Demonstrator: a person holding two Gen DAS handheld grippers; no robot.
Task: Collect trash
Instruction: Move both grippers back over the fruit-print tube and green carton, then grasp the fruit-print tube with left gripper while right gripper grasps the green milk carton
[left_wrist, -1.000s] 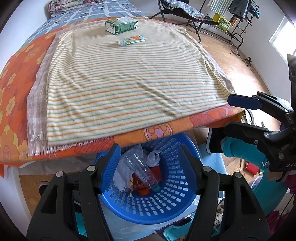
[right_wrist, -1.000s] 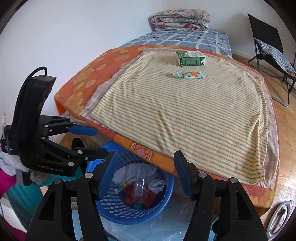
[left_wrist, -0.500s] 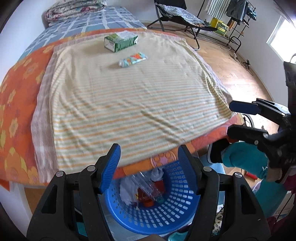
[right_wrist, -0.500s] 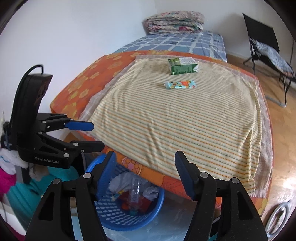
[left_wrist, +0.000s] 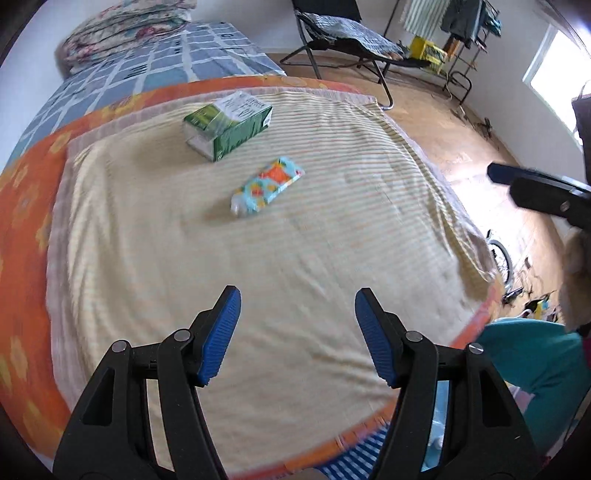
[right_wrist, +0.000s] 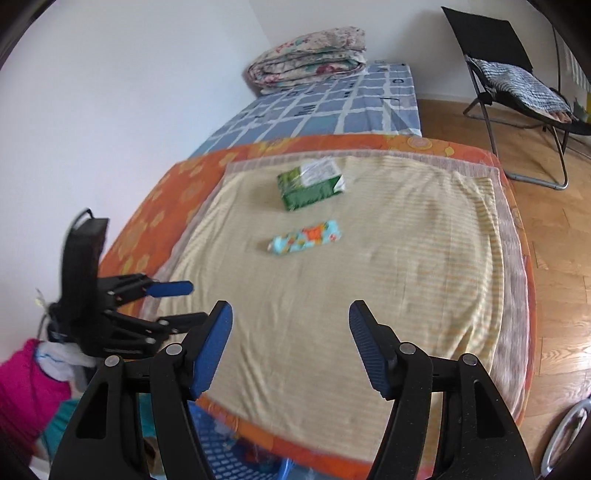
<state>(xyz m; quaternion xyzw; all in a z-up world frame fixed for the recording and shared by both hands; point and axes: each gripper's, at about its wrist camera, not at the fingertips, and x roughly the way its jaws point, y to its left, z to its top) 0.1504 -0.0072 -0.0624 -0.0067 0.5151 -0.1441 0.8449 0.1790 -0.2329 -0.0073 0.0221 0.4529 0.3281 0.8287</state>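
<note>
A green and white carton lies far back on the striped cloth. A colourful tube-like wrapper lies just nearer than it. My left gripper is open and empty above the near part of the cloth. My right gripper is open and empty, also above the near cloth. The left gripper shows at the left of the right wrist view. The blue trash basket peeks out below the bed's near edge.
The cloth lies on an orange flowered cover over a bed with a blue checked sheet and a folded quilt. A black folding chair stands on the wooden floor at the right.
Both grippers have risen and moved forward over the bed. The basket has slipped almost out of view below. The carton and wrapper look nearer.
</note>
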